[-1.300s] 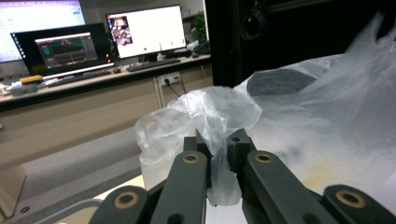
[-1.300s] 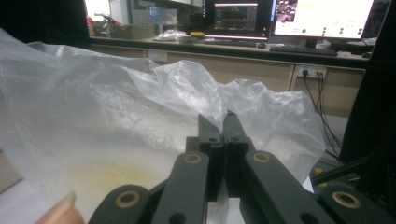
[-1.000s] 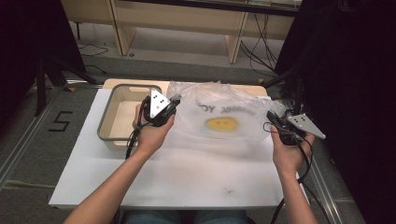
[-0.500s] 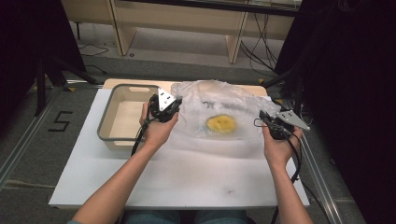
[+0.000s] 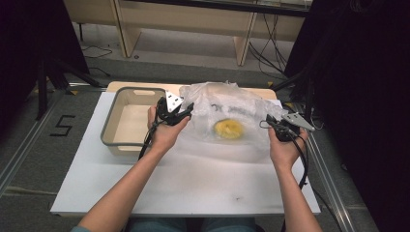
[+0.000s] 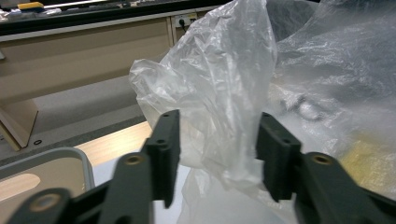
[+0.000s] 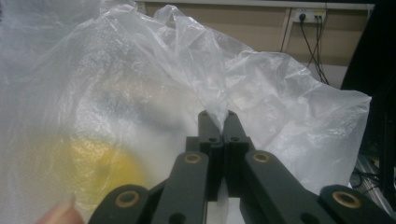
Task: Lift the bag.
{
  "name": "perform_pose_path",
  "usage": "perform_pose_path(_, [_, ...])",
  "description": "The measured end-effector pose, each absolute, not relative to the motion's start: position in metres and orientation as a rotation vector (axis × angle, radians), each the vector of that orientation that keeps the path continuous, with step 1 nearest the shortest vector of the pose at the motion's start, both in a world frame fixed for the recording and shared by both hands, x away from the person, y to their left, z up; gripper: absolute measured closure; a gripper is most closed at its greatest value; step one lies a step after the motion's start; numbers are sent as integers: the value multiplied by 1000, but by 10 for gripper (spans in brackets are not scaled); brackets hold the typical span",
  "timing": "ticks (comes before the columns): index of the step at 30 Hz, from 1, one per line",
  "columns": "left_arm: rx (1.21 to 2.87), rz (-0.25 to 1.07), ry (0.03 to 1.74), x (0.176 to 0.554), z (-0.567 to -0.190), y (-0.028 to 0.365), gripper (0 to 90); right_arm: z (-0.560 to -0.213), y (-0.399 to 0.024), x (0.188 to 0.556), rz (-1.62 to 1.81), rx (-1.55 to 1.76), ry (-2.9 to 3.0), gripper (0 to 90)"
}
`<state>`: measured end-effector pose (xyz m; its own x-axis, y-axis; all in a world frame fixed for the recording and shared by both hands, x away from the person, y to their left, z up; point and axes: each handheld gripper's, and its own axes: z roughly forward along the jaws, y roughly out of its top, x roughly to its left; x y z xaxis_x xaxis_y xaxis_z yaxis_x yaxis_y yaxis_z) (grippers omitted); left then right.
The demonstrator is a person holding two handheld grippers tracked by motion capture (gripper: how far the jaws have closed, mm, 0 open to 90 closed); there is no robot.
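Lying with its long axis across the table, the plastic bag (image 5: 231, 113) sits just right of the tray (image 5: 126, 122). Your right gripper (image 7: 218, 116) pinches the bag's right edge tight. Your left gripper (image 6: 215, 140) has just been opening, its jaws apart around a fold without pressing it.

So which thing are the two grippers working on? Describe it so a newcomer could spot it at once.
On the white table, right of the grey-rimmed bin, lies a crumpled clear plastic bag. The right gripper pinches its edge; the left gripper has just been opening around a fold. Nothing else there is see-through, with a yellow object inside.
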<state>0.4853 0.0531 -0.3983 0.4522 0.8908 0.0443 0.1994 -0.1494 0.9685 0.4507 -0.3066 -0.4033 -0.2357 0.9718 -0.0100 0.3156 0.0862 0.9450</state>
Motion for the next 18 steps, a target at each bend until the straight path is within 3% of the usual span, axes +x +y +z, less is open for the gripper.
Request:
perform_pose_path(2, [1625, 816, 965, 484, -396, 53, 417, -404, -306, 453, 1165, 1306, 1649, 900])
perform_pose_path(6, [1616, 808, 953, 478, -391, 52, 376, -406, -307, 457, 1150, 1321, 1647, 900])
perform_pose_path(18, [1600, 801, 894, 458, -384, 51, 330, -412, -313, 467, 1096, 1384, 1638, 900])
